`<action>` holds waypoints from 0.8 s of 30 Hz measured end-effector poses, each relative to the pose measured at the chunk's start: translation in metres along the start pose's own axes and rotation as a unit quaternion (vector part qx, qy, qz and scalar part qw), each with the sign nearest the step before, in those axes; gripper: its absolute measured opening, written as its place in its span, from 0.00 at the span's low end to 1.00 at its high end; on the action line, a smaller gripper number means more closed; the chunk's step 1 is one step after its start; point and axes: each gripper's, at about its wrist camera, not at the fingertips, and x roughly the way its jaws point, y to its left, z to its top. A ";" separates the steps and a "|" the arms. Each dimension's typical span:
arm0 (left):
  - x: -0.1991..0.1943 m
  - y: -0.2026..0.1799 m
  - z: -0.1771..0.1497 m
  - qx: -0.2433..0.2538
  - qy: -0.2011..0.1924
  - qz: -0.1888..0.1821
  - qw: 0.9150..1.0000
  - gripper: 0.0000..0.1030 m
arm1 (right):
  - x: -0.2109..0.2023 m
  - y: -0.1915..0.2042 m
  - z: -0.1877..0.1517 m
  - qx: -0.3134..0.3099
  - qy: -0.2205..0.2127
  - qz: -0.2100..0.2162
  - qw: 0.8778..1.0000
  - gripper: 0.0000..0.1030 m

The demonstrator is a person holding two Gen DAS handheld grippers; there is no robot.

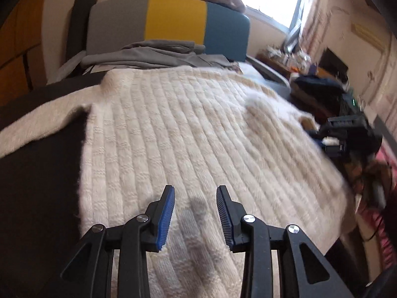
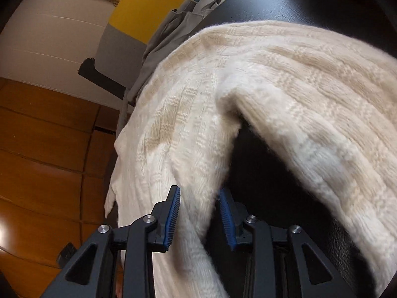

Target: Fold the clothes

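Note:
A cream ribbed knit sweater (image 1: 188,129) lies spread over a dark table (image 1: 37,173). My left gripper (image 1: 196,191) hovers over its near part, jaws open, with only the flat knit below them. At the sweater's right edge the right gripper (image 1: 347,136) shows blurred in the left wrist view. In the right wrist view a thick fold of the sweater (image 2: 198,168) runs between the blue pads (image 2: 173,213) of my right gripper (image 2: 199,191), which is shut on it. The sweater (image 2: 297,79) arches up beyond it, with dark table (image 2: 260,173) showing underneath.
A grey garment (image 1: 153,54) lies at the table's far end in front of a chair back (image 1: 173,22) in grey, yellow and teal. Cluttered furniture (image 1: 322,84) stands at the right under a window. Wooden floor (image 2: 44,149) lies beside the table.

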 end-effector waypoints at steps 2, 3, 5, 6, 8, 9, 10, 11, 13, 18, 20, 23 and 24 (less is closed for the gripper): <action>0.008 -0.004 -0.009 0.011 0.000 0.019 1.000 0.35 | 0.005 0.002 0.000 -0.008 -0.002 -0.017 1.000 0.06; 0.009 -0.004 -0.012 0.010 -0.007 0.022 1.000 0.37 | 0.006 0.003 0.000 -0.012 -0.005 -0.020 1.000 0.06; 0.009 -0.003 -0.013 -0.001 -0.006 0.021 1.000 0.37 | 0.006 0.015 -0.002 -0.050 -0.006 -0.060 0.997 0.06; 0.009 -0.004 -0.013 0.001 -0.003 0.022 1.000 0.37 | 0.004 0.023 -0.002 -0.080 -0.007 -0.090 0.993 0.06; 0.009 -0.006 -0.012 0.006 0.001 0.024 1.000 0.38 | -0.002 0.039 -0.002 -0.143 -0.007 -0.153 0.978 0.06; 0.009 -0.005 -0.013 0.007 0.001 0.021 1.000 0.38 | -0.005 0.046 -0.002 -0.171 -0.007 -0.181 0.968 0.06; 0.009 -0.003 -0.013 0.002 0.003 0.017 1.000 0.38 | -0.008 0.052 0.000 -0.196 -0.008 -0.208 0.958 0.06; 0.010 0.000 -0.013 -0.003 0.005 0.014 1.000 0.37 | -0.010 0.055 0.002 -0.212 -0.008 -0.227 0.950 0.06; 0.013 0.003 -0.012 -0.004 0.010 0.012 1.000 0.37 | -0.016 0.058 0.007 -0.238 -0.009 -0.260 0.936 0.06; 0.013 0.007 -0.012 -0.003 0.018 0.008 1.000 0.38 | -0.023 0.055 0.015 -0.274 -0.003 -0.325 0.905 0.06; 0.012 0.007 -0.012 0.003 0.021 0.011 1.000 0.38 | -0.017 0.053 0.017 -0.278 0.007 -0.336 0.900 0.06; 0.013 0.007 -0.009 0.016 0.028 0.014 0.999 0.38 | -0.004 0.047 0.015 -0.270 0.022 -0.332 0.904 0.06; 0.013 0.007 -0.008 0.018 0.031 0.014 0.999 0.38 | -0.003 0.045 0.014 -0.263 0.023 -0.315 0.912 0.06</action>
